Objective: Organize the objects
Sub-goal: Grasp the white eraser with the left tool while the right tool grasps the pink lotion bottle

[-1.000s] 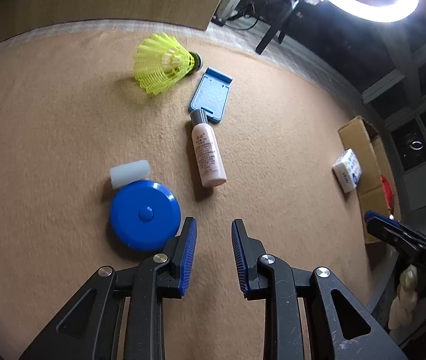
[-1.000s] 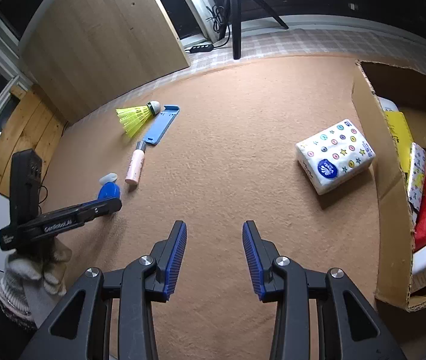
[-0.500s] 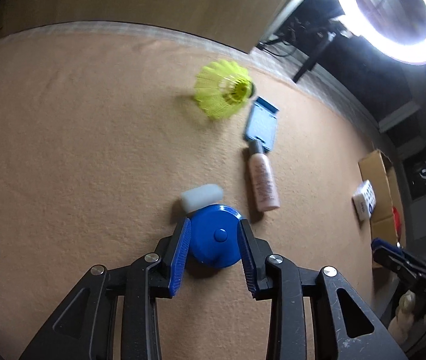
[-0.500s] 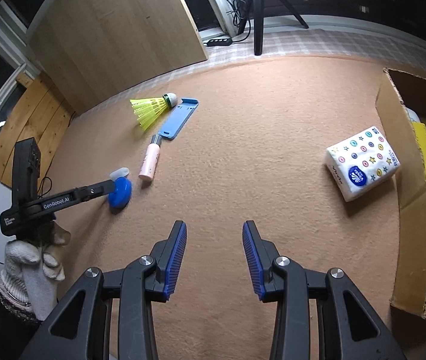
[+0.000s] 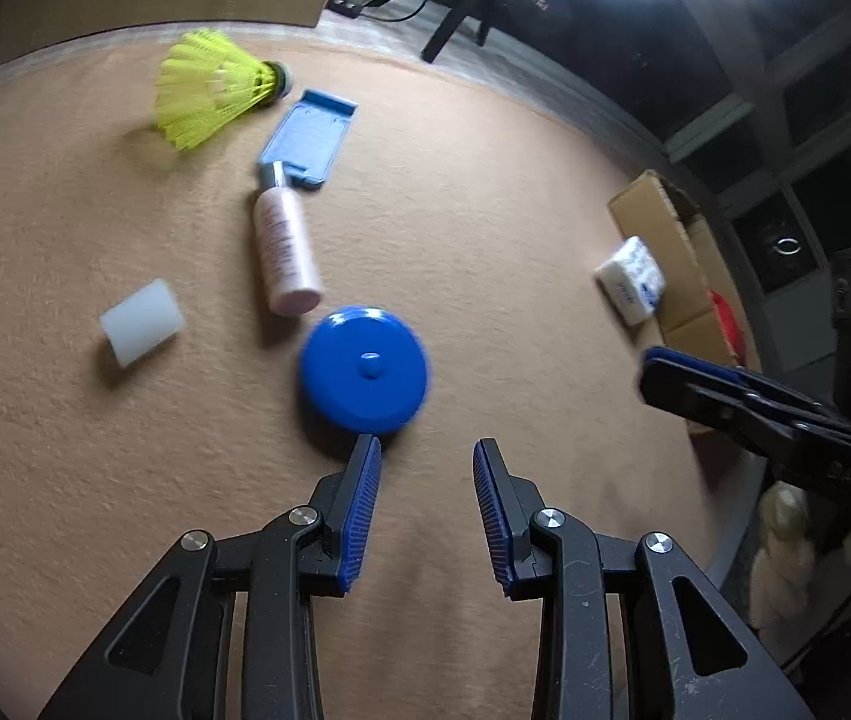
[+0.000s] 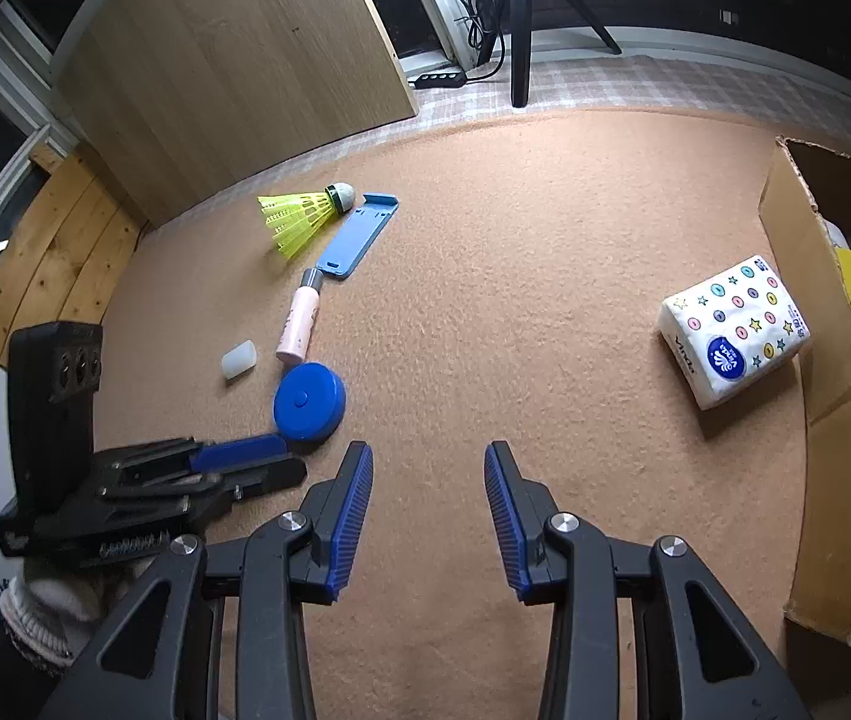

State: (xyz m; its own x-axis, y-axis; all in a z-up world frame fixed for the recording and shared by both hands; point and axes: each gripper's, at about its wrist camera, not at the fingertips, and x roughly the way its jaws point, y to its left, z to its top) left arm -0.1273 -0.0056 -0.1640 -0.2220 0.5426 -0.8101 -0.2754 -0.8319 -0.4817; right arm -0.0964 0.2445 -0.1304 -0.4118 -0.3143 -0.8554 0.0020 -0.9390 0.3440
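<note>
Since half a second ago, the blue round tape measure has left the left tool and lies on the carpet just beyond its spread, empty jaws, near the pink bottle. It looks rigid, smooth, light; grip across its rim. One each: white cylinder, yellow shuttlecock, blue stand, tissue pack, cardboard box. Right tool stands apart, empty.

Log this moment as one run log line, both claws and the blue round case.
left claw: open, empty, just behind blue round case | right claw: open, empty, over carpet | case: on carpet
</note>
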